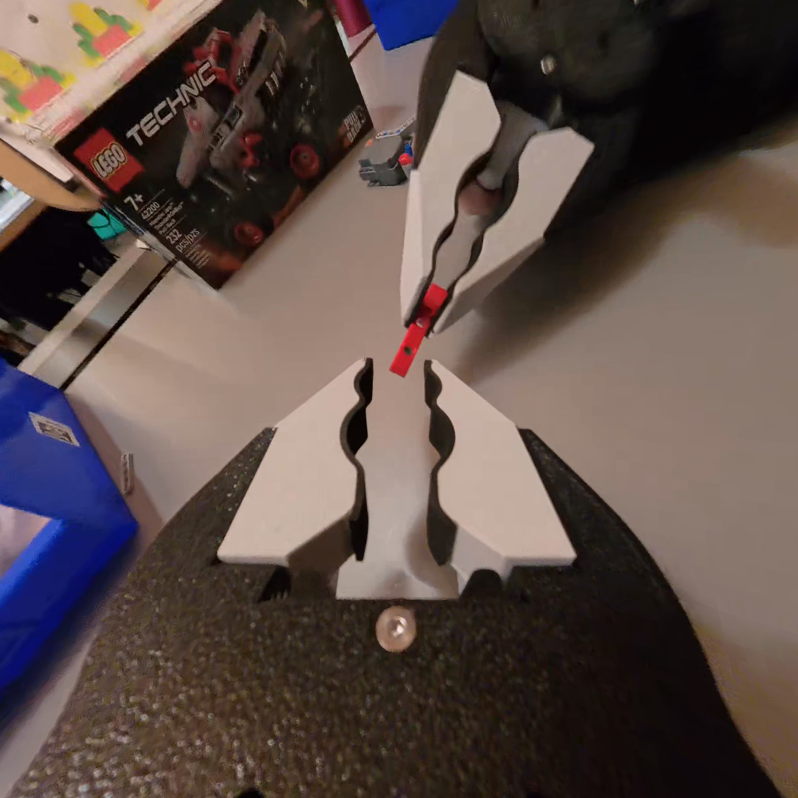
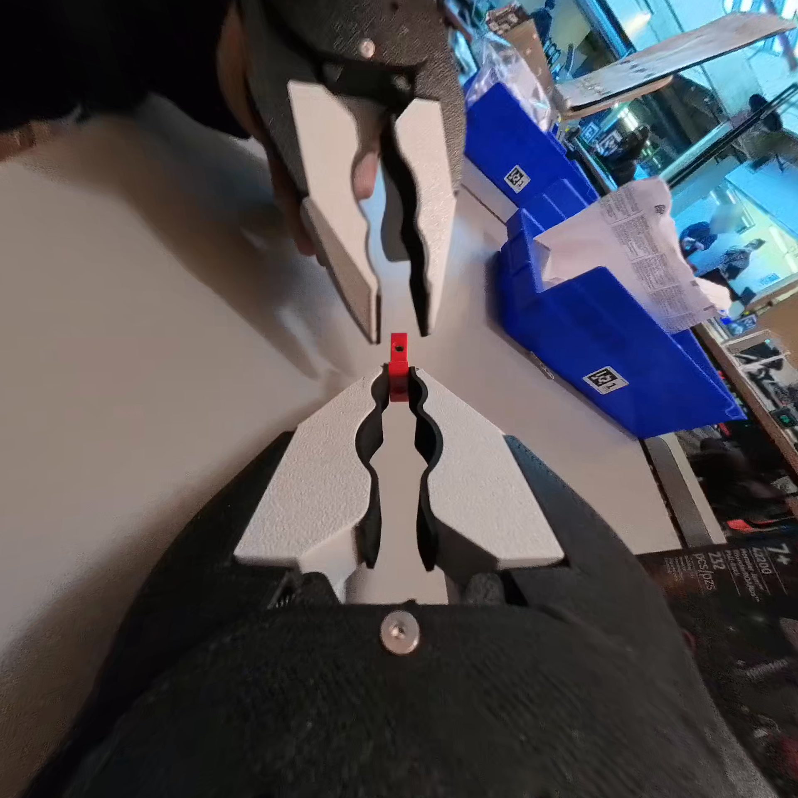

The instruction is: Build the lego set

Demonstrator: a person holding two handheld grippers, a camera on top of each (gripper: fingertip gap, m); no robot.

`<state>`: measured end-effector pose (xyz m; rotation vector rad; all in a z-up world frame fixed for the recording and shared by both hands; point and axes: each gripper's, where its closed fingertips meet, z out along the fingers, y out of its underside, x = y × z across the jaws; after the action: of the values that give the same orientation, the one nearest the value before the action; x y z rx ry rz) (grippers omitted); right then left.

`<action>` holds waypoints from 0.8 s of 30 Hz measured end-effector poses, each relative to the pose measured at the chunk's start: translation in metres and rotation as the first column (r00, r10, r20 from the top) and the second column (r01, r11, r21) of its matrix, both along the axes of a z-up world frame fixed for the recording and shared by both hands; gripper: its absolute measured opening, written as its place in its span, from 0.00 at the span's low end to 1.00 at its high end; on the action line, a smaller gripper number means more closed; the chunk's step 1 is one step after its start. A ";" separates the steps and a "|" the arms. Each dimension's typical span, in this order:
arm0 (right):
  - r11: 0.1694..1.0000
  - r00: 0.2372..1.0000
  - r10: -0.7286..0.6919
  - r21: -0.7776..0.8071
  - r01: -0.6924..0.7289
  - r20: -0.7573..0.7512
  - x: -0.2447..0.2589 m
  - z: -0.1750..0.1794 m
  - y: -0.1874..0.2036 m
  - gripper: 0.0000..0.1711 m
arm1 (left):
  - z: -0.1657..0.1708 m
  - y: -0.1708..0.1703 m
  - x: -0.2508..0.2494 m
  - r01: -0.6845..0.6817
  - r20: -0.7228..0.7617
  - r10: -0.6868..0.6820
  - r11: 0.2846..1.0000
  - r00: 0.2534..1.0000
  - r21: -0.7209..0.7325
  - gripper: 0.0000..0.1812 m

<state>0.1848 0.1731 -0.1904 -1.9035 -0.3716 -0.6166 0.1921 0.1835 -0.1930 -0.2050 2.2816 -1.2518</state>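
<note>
Right tongs (image 2: pixel 398 367) clenched on a small red piece (image 2: pixel 397 367), pinched at the very tips, its free end with the little hole sticking out towards my other hand. Left tongs (image 1: pixel 398 360) are released, jaws parted and holding nothing, lined up nose to nose with the right ones. From the left camera the red piece (image 1: pixel 416 334) hangs just beyond my open tips, not yet between them, and I'd say not touching either finger. Both tools are up over the pale table (image 1: pixel 604 432), nothing resting on it here.

So where are we in the build? Early to middling, by my reckoning. Back near the set's box (image 1: pixel 224 142) sits a small grey assembly (image 1: pixel 384 166) with a few red and blue bits beside it, so something has been put together already, though it's too blurred to say how much. The box picture shows a whole truck, and that lump is nowhere near it. Blue bins (image 2: pixel 604 345) line the table edge, one with a printed paper sheet (image 2: pixel 639 259) in it; what's inside otherwise, I can't see.

This looks like a handover or a regrip: left closes on the holed end, right lets go, then the piece goes to the assembly. Tiny part, tip grip only, easy to twist or drop if I close off-centre
</note>
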 end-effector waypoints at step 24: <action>0.929 0.812 0.292 0.352 -0.115 -0.506 -0.027 0.057 -0.008 0.10 | 0.031 -0.020 -0.026 0.069 -0.342 -0.212 0.920 0.915 -0.387 0.03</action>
<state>0.1577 0.1648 -0.1339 -1.6183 -0.0927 0.0434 0.1661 0.1633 -0.1623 -0.4559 2.3864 -1.8559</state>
